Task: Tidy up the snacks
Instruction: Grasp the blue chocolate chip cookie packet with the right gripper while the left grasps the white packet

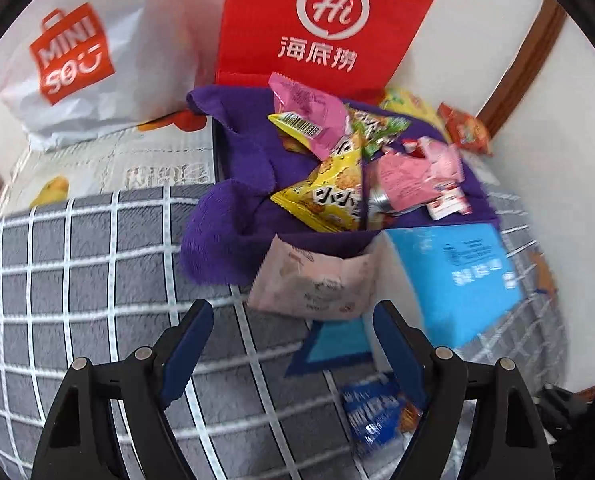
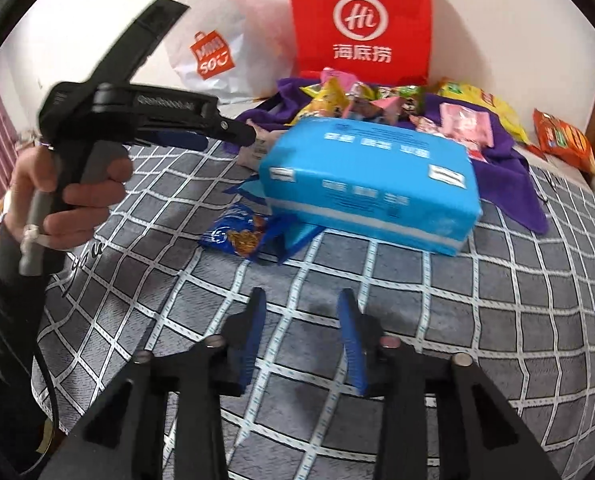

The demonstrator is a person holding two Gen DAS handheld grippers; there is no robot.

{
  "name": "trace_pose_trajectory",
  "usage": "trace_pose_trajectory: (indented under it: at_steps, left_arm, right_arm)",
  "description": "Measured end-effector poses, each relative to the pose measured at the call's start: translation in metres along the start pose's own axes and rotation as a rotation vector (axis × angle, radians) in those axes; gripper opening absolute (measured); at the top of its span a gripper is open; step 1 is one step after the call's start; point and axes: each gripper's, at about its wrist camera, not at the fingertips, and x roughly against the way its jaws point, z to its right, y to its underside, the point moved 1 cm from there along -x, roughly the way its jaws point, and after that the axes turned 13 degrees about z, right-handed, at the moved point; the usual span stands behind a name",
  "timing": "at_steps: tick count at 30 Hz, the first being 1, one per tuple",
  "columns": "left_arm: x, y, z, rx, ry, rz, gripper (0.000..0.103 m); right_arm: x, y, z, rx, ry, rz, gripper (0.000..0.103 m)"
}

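Note:
A heap of snack packets [image 1: 337, 164] in yellow, pink and green lies on a purple cloth [image 1: 233, 200], also seen in the right wrist view [image 2: 361, 96]. A pale pink packet [image 1: 313, 280] lies at the cloth's near edge, just beyond my open, empty left gripper [image 1: 293, 316]. A blue snack packet [image 1: 371, 408] lies by its right finger and shows in the right wrist view [image 2: 237, 236]. My right gripper [image 2: 301, 300] is open and empty above the checked blanket, short of the big blue pack [image 2: 373, 184]. The left gripper [image 2: 201, 136] points toward the heap.
A red Haidilao bag [image 1: 325, 20] and a white Miniso bag [image 1: 85, 60] stand against the wall behind the heap. An orange packet [image 2: 565, 140] lies at the far right. The grey checked blanket [image 2: 417, 300] covers the bed. A wooden frame [image 1: 525, 60] runs at right.

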Motion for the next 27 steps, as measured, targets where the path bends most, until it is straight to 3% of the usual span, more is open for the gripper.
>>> trace_pose_trajectory:
  at_steps: [2, 5, 9, 10, 11, 14, 19, 24, 27]
  left_arm:
    - [-0.008, -0.001, 0.003, -0.028, -0.024, -0.001, 0.081]
    - [-0.018, -0.003, 0.007, -0.03, 0.009, 0.001, 0.081]
    - [-0.03, -0.002, 0.013, -0.054, -0.003, -0.005, 0.079]
    - [-0.032, -0.001, 0.014, -0.056, 0.001, -0.01, 0.075]
    - [-0.033, -0.001, 0.015, -0.055, 0.005, -0.015, 0.061]
    - [-0.032, 0.001, 0.015, -0.043, 0.027, -0.016, 0.049]
    - [-0.01, 0.004, 0.003, -0.004, 0.022, -0.012, 0.048]
    - [0.019, 0.014, -0.016, 0.022, -0.013, -0.008, 0.048]
    - [0.032, 0.019, -0.027, 0.036, -0.019, 0.002, 0.048]
  right_arm:
    - [-0.002, 0.002, 0.004, -0.007, 0.0, -0.014, 0.038]
    - [-0.005, 0.006, 0.011, -0.017, 0.001, -0.03, 0.038]
    - [-0.01, 0.007, 0.018, -0.041, -0.005, -0.046, 0.038]
    - [-0.011, 0.007, 0.018, -0.045, -0.009, -0.048, 0.038]
    - [-0.011, 0.007, 0.018, -0.047, -0.014, -0.049, 0.038]
    - [-0.013, 0.001, 0.013, -0.034, -0.024, -0.042, 0.038]
    - [-0.021, -0.013, 0.001, -0.016, -0.046, -0.02, 0.039]
    - [-0.043, -0.028, -0.02, -0.032, -0.062, -0.02, 0.07]
    - [-0.059, -0.028, -0.028, -0.066, -0.049, -0.062, 0.07]
